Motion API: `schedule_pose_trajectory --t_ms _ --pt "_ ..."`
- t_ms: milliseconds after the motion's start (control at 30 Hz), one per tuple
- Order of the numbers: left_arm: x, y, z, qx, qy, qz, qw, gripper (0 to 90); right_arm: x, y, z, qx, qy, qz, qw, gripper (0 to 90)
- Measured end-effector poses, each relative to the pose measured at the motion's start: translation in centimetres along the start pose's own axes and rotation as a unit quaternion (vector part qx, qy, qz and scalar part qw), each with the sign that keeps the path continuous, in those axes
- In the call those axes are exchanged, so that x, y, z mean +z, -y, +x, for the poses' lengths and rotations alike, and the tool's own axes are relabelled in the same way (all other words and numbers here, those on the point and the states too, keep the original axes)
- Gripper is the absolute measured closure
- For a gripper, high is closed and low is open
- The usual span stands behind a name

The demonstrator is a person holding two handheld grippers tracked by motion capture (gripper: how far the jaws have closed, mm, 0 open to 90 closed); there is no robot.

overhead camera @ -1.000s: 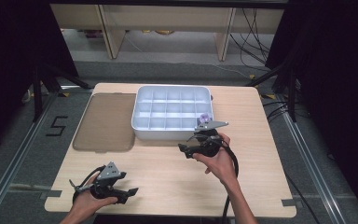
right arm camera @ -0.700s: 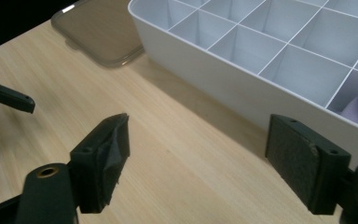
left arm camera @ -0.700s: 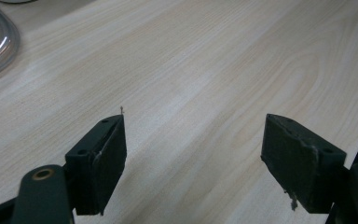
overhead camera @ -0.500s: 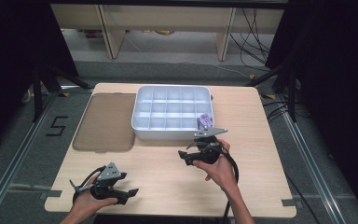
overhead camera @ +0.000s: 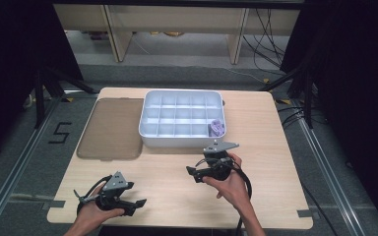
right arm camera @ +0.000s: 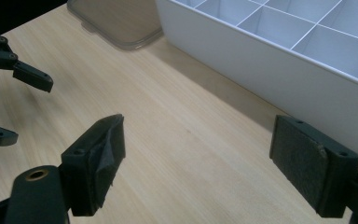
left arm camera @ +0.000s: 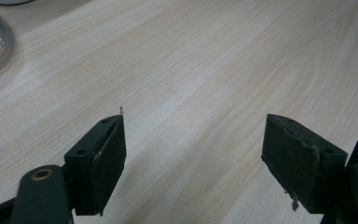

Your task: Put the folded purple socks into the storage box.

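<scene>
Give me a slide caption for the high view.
Both open tongs rest near the divided white tray; purple item in its corner.

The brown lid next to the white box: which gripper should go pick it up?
Probably the left gripper. It is open and empty on the lid's side of the table. The right gripper, also open, sits in front of the white box, farther away.

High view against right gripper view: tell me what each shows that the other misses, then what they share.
High view alone: the purple item in the tray's near right compartment, both hands, the floor mark "5". Right gripper view alone: a close look at its own black pads, standing wide apart with nothing between them. Shared: the white divided tray, the clear lid flat on the wooden table, and the left gripper.
</scene>
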State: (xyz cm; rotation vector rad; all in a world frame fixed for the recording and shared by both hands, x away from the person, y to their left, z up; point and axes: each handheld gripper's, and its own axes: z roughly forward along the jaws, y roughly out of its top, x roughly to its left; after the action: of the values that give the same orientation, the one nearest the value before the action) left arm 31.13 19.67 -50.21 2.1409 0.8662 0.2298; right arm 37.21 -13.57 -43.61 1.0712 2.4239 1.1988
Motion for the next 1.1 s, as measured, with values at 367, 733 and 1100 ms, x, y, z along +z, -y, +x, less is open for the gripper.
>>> schedule_pose_trajectory --t_ms 367,733,1100 --pt "0.0 0.0 -0.1 -0.008 0.005 -0.005 0.9999 21.5 -0.1 1.4 0.0 -0.005 0.009 0.011 0.9999 19.4" --pt "-0.1 -0.1 0.1 0.009 0.005 -0.001 0.9999 21.4 -0.4 2.8 0.9 0.010 -0.001 0.019 0.9998 19.3" --pt "-0.1 -0.1 -0.1 0.010 0.005 -0.001 0.9999 21.4 -0.6 4.2 1.7 0.001 -0.006 0.017 0.9998 19.2"
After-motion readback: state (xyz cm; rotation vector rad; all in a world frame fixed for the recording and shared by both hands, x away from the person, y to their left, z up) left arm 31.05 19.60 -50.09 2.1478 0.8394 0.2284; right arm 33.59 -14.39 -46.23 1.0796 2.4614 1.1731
